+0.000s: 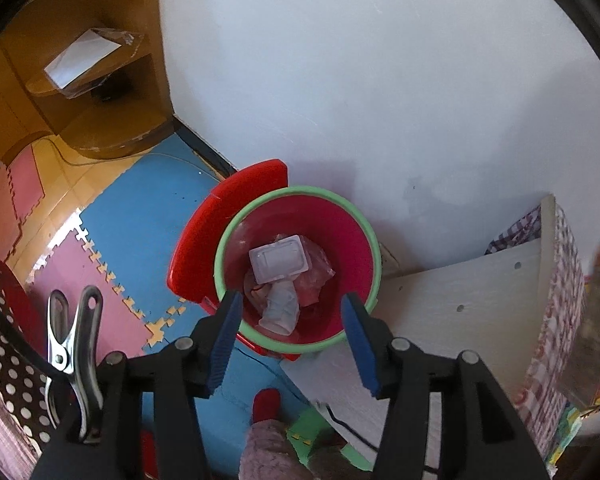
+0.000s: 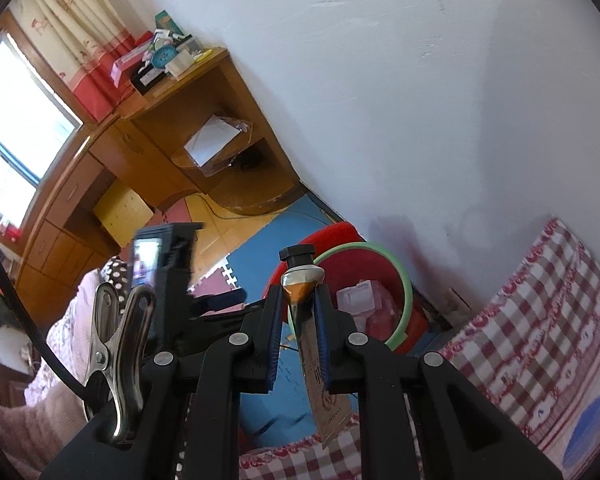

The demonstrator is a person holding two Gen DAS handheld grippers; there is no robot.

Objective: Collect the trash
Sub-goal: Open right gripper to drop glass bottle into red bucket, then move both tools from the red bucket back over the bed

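A red bin with a green rim (image 1: 300, 192) stands on the floor by the wall. In it lie a white plastic tray (image 1: 280, 258) and crumpled wrappers (image 1: 316, 276). My left gripper (image 1: 292, 302) hangs over the bin, pointing steeply down, open, with nothing between its blue pads. In the right wrist view my right gripper (image 2: 299, 296) is shut on a flattened metallic tube with a black cap (image 2: 302, 276), cap pointing away from me. The same bin (image 2: 404, 280) sits just beyond and right of the tube. The left gripper's body (image 2: 164, 264) shows at the left.
A red lid-like piece (image 1: 228, 216) leans behind the bin. A white shelf board (image 1: 460, 300) and red checked cloth (image 2: 540, 320) lie to the right. Blue and pink foam mats (image 1: 140, 220) cover the floor, a wooden desk (image 2: 180, 120) stands beyond, and a red-socked foot (image 1: 266, 404) is below.
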